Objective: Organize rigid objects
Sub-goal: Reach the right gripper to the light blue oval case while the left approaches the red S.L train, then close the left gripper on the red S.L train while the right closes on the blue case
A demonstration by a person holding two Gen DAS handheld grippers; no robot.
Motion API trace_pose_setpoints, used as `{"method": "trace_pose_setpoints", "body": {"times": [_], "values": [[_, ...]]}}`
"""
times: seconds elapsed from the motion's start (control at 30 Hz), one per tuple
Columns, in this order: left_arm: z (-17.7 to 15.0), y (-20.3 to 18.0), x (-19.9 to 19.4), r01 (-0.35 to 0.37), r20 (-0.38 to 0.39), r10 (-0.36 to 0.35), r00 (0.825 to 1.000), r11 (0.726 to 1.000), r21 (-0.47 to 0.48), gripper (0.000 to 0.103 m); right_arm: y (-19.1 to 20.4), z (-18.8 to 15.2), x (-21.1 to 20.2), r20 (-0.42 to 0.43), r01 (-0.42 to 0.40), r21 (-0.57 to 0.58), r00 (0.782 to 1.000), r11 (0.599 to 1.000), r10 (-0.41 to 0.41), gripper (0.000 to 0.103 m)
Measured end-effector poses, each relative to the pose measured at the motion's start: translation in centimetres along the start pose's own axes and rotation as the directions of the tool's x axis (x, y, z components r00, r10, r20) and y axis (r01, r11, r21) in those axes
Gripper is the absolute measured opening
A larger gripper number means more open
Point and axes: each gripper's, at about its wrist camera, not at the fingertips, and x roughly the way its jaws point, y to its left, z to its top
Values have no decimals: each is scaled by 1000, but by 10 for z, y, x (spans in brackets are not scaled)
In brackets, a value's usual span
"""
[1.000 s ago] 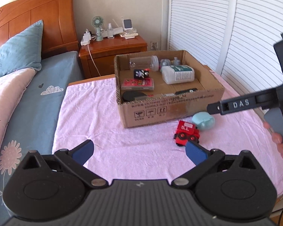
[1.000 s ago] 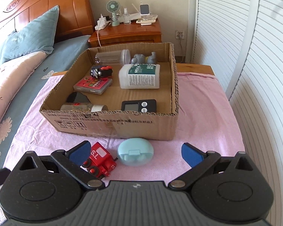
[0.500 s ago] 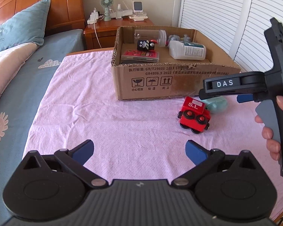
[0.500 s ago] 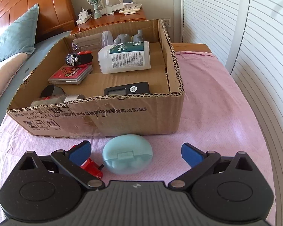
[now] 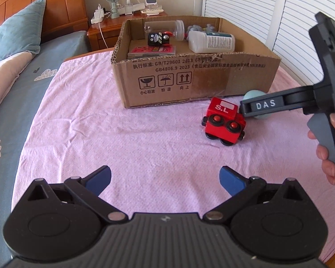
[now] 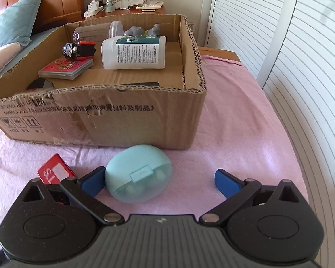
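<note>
right in front of the box (image 6: 114, 120), the right gripper (image 6: 158, 178) has its fingers spread wide around the blue case (image 6: 139, 176), left pad touching, probably lining up a squeeze. left gripper (image 5: 165, 178) hovers wide open too, back from the red train (image 5: 223, 120), likely waiting.

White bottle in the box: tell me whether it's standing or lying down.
Lying down. The white bottle rests on its side on the floor of the cardboard box, its label text running sideways and its base facing the right wall.
</note>
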Motion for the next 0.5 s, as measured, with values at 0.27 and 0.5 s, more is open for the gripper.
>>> {"method": "trace_pose_setpoints", "body": {"times": [0.27, 0.5], "values": [[2, -15, 16, 25, -37, -24, 999, 998, 50, 102, -29, -20, -14, -13, -6, -6, 1000, 1000, 6, 103], [12, -24, 31, 95, -39, -92, 995, 992, 79, 102, -38, -28, -19, -8, -15, -17, 1000, 1000, 15, 103]]}}
